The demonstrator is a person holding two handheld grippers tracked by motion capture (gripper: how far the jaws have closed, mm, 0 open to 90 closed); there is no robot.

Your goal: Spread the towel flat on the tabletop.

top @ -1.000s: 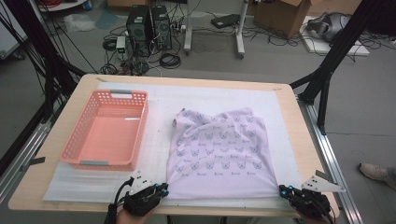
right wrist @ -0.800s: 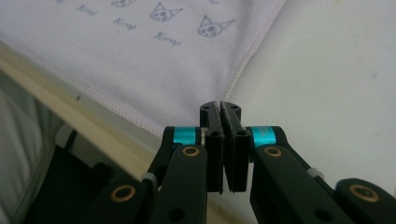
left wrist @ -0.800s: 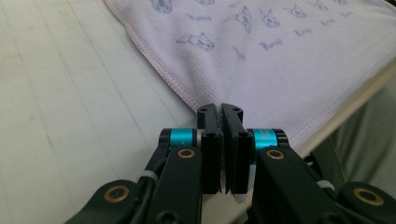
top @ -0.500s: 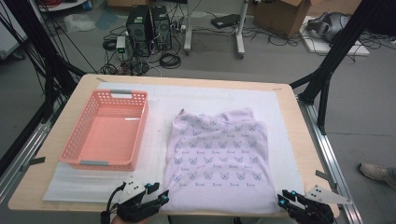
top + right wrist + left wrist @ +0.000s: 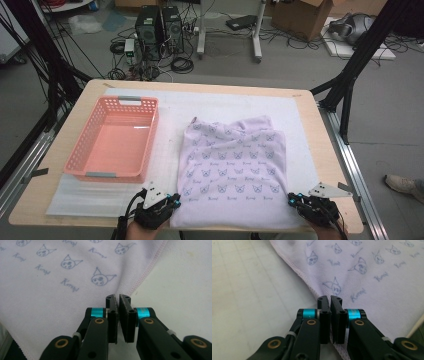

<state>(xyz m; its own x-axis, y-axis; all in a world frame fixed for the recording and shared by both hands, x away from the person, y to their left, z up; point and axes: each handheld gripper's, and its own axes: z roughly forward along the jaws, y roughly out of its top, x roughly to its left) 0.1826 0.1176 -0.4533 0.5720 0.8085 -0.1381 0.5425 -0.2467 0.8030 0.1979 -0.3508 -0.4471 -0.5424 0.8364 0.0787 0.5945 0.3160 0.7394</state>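
A lilac towel (image 5: 232,165) printed with small cat faces lies flat on the white mat, folded over at its far edge. My left gripper (image 5: 175,200) is at its near left corner and my right gripper (image 5: 291,199) at its near right corner. In the left gripper view the towel (image 5: 372,277) sends its pink hem straight into the seam of the left gripper (image 5: 330,298). Those jaws have just been closing and now pinch the cloth. In the right gripper view the right gripper (image 5: 118,296) has likewise just closed on the hem of the towel (image 5: 62,277).
A pink plastic basket (image 5: 151,135) stands to the left of the towel with nothing in it. The white mat (image 5: 225,102) covers most of the wooden table (image 5: 87,97). Computers, cables and boxes sit on the floor beyond the far edge.
A second ago both grippers sat at the towel's near corners. Then they drew back toward the table's near edge with jaws apart. Now they are forward again and shut at the corners.
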